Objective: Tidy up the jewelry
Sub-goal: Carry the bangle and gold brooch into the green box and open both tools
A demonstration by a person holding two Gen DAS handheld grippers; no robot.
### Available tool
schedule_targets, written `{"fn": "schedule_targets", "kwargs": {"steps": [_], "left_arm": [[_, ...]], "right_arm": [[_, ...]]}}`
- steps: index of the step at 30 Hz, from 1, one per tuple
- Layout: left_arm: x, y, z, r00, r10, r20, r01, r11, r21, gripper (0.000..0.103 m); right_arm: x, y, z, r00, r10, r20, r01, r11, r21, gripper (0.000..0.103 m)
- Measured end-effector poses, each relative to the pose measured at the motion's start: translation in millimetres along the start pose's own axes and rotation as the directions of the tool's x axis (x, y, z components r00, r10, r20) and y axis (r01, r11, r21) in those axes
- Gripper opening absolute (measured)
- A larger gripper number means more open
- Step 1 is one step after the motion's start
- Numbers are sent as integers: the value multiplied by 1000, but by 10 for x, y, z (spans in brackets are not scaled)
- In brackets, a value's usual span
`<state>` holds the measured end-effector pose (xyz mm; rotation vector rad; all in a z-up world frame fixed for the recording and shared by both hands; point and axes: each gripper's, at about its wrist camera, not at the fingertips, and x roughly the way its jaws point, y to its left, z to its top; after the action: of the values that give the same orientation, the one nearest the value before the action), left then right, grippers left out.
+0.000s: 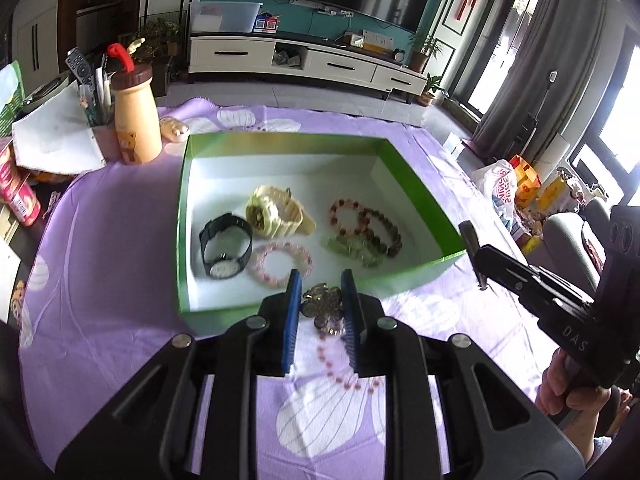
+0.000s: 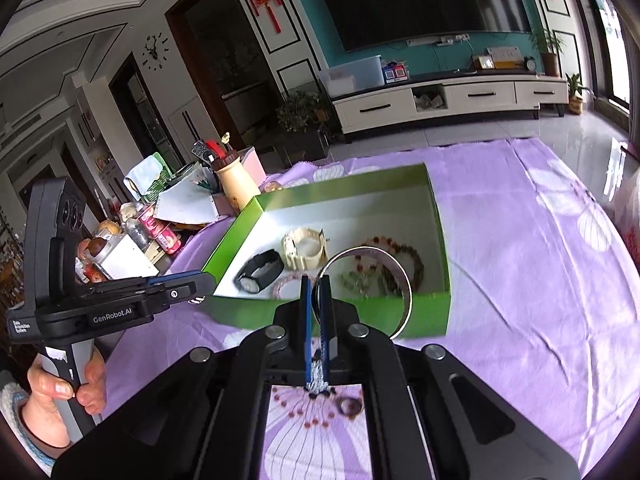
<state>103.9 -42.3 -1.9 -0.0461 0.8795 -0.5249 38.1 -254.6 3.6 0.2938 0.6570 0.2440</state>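
Observation:
A green box (image 1: 182,216) with a white floor holds a black watch (image 1: 224,246), a cream watch (image 1: 276,212), a pink bead bracelet (image 1: 280,264) and several darker bead bracelets (image 1: 366,224). My left gripper (image 1: 322,296) is shut on a gold ornate bracelet (image 1: 324,306) just in front of the box's near wall. My right gripper (image 2: 316,292) is shut on a silver bangle (image 2: 404,276), held upright above the box's near wall (image 2: 360,308). A small ring (image 2: 350,406) lies on the cloth below it.
A purple flowered cloth (image 1: 100,280) covers the table. A cream bottle (image 1: 136,120), a pen cup, papers and snack packets crowd the far left. The right gripper's body (image 1: 560,288) shows at the right of the left wrist view.

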Motion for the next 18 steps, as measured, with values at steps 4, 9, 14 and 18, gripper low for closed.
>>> {"fn": "schedule_targets", "kwargs": {"steps": [4, 9, 14, 18], "left_arm": [[120, -7, 143, 1000, -6, -14, 6, 1000, -5, 20], [373, 34, 295, 998, -5, -58, 3, 999, -32, 20], [660, 59, 398, 995, 5, -102, -10, 999, -47, 20], [878, 94, 406, 989, 22, -149, -30, 998, -51, 20]], "right_arm": [[140, -35, 120, 1000, 8, -12, -8, 1000, -1, 3], [374, -88, 235, 998, 31, -49, -31, 999, 13, 3], [663, -122, 265, 994, 32, -107, -29, 999, 25, 3], [885, -178, 280, 987, 29, -155, -21, 998, 51, 3]]}}
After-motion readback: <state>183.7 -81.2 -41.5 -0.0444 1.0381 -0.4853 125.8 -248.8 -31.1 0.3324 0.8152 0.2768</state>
